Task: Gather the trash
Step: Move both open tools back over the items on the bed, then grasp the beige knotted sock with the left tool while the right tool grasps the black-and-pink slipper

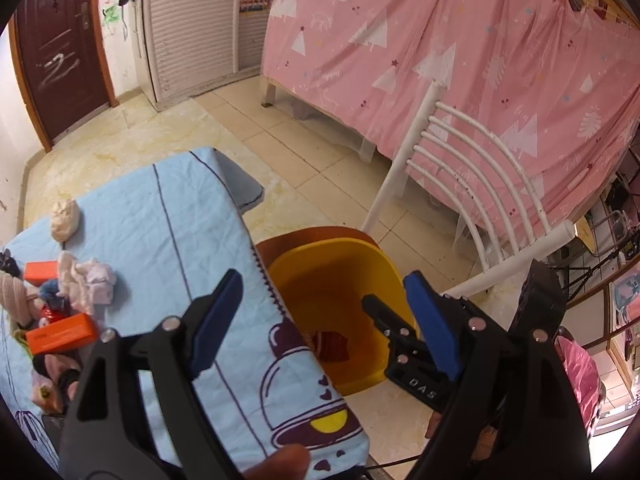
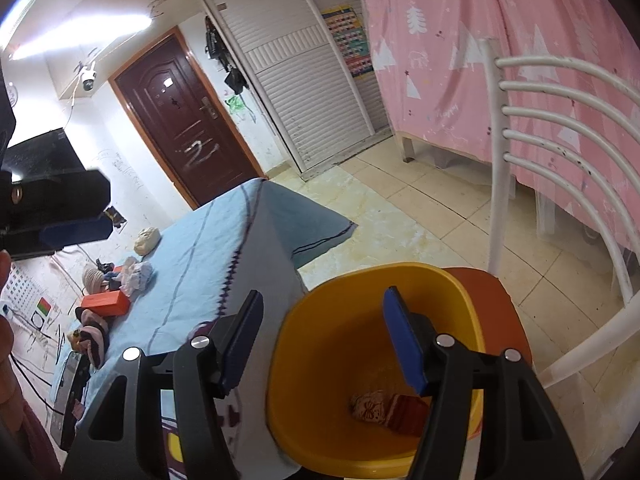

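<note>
A yellow bin stands on an orange chair seat beside the blue-clothed table. A red patterned wrapper lies at its bottom. My left gripper hangs open above the table's edge and the bin, nothing between its pads. My right gripper is open over the bin's near rim, also holding nothing; one of its fingers shows in the left wrist view. On the table lie crumpled white tissue, two orange boxes and a beige lump.
A white slatted chair back rises right behind the bin. A pink curtained bed lines the right side, with tiled floor between. A dark phone lies at the table's near edge. A brown door is at the far wall.
</note>
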`<state>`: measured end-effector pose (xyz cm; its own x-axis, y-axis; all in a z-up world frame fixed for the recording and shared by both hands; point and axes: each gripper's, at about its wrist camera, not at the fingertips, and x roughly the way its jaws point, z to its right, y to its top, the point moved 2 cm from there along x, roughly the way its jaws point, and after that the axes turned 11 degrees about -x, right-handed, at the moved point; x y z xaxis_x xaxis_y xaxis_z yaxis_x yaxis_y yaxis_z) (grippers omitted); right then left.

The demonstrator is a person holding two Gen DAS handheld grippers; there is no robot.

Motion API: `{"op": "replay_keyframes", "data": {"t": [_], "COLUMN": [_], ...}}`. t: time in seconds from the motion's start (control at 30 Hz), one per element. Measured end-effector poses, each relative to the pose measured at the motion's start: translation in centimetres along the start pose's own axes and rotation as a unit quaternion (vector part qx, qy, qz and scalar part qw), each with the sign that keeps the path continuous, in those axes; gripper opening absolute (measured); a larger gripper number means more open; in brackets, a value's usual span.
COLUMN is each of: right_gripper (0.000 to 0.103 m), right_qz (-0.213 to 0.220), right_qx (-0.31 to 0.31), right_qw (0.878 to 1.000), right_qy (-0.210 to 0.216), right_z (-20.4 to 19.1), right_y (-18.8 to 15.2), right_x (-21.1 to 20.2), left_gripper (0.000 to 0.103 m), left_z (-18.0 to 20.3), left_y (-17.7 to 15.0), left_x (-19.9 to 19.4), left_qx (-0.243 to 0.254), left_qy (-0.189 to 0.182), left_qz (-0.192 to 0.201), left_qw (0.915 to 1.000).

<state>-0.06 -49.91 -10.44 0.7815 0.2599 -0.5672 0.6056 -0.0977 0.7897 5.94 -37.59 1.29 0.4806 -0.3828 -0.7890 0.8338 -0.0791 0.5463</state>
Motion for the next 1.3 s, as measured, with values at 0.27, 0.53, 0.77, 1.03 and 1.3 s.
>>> {"op": "replay_keyframes", "data": {"t": [0.27,0.53,0.77,1.03,1.3], "right_gripper": [0.056,0.056,0.057,0.057,0.057], "right_qz": [0.008,0.009,0.007,-0.019,-0.050], "right_qx": [-0.023,-0.056,-0.080,-0.118,-0.148], "right_qw": [1.000,0.998,0.995,0.988,0.980], "right_qy": [0.011,0.040,0.067,0.095,0.125], "right_z": [-3.9,-9.9,-15.1,-21.2,-25.8], "right_y": [1.3,3.0,4.3,4.0,2.9], "right_x": [-0.2,1.3,2.8,5.0,6.6], "left_gripper": [0.080,0.080,0.080,0.081,0.081], "left_z": [-3.5,-9.2,-14.4,-22.2,-29.0], "left_y": [0.7,1.1,1.4,1.4,1.4], "left_x": [-3.1,-6.9,-9.5,-11.5,-11.0], "left_qx": [-0.021,-0.058,-0.085,-0.118,-0.161], "left_qy": [0.003,0.023,0.042,0.108,0.152], "left_qz": [0.027,0.059,0.077,0.091,0.076], "left_qw": [0.9994,0.9963,0.9925,0.9829,0.9723]}}
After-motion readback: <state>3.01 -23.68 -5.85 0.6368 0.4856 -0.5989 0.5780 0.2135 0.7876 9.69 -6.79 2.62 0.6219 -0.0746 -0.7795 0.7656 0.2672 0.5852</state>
